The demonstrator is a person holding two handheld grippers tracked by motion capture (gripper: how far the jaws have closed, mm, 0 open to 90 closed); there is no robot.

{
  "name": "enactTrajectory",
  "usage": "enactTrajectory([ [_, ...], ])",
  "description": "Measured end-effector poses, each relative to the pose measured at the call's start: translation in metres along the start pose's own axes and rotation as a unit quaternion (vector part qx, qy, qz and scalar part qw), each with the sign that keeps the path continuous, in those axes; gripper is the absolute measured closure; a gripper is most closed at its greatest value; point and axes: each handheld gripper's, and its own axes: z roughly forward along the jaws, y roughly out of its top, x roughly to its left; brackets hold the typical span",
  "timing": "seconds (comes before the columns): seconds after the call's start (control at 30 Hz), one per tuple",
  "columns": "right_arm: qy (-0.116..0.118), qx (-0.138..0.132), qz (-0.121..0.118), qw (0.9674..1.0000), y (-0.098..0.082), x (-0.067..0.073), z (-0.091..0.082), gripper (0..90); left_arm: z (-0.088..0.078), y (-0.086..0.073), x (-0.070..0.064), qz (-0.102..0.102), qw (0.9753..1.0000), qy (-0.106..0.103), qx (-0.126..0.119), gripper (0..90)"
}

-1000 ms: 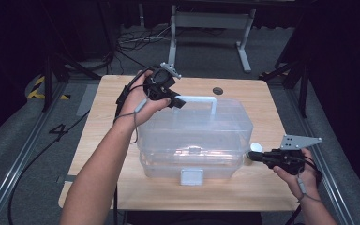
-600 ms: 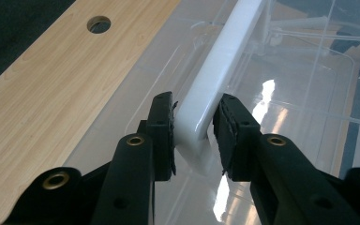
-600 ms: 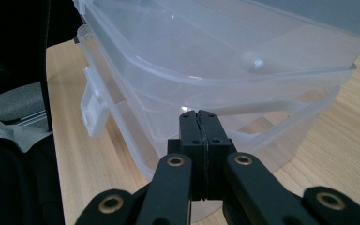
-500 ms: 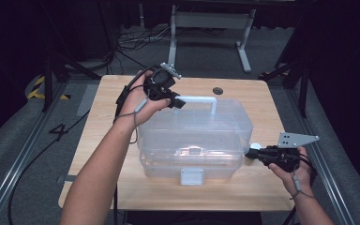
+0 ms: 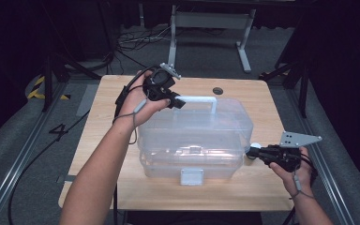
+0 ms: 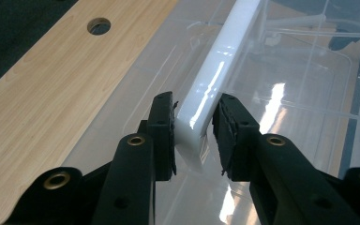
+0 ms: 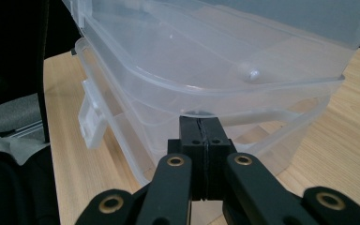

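The jaws of the left gripper (image 6: 194, 136) are clamped on the near end of the white handle (image 6: 220, 75) of the clear plastic box (image 5: 194, 136), pads pressing both flanks of the bar; the jaws of the right gripper (image 7: 200, 140) are closed on nothing, their tips resting against the seam where the lid overhangs the base at the box's right end. The box sits in the middle of the tabletop (image 5: 98, 122), its white front latch (image 5: 191, 176) facing the person. To raise the lid cleanly, I judge the left grip should stay square on the handle and pull straight up, while the closed right tips steady or lever at the rim without slipping off the slick plastic. That front latch may hold the lid down. A cable hole (image 5: 218, 90) lies behind the box, well clear
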Motion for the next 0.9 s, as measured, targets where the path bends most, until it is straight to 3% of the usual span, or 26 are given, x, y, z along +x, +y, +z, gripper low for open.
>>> enactTrajectory([
  [0.27,-0.004,0.001,0.001,1.0000,0.001,0.001,0.000,90.0,0.000,-0.002,0.002,-0.002,1.0000,-0.007,-0.006,69.0],
  [0.4,-0.004,0.000,0.001,1.0000,0.001,0.001,0.000,90.0,-0.004,-0.004,0.003,-0.008,0.9995,-0.014,-0.026,65.6],
  [0.53,-0.005,0.001,-0.002,1.0000,0.002,0.001,0.000,90.0,-0.013,-0.007,0.003,-0.012,0.9982,-0.010,-0.057,61.7],
  [0.9,-0.011,-0.007,-0.004,0.9999,0.010,-0.001,0.000,90.0,-0.046,-0.019,-0.001,-0.028,0.9952,0.004,-0.094,70.5],
])
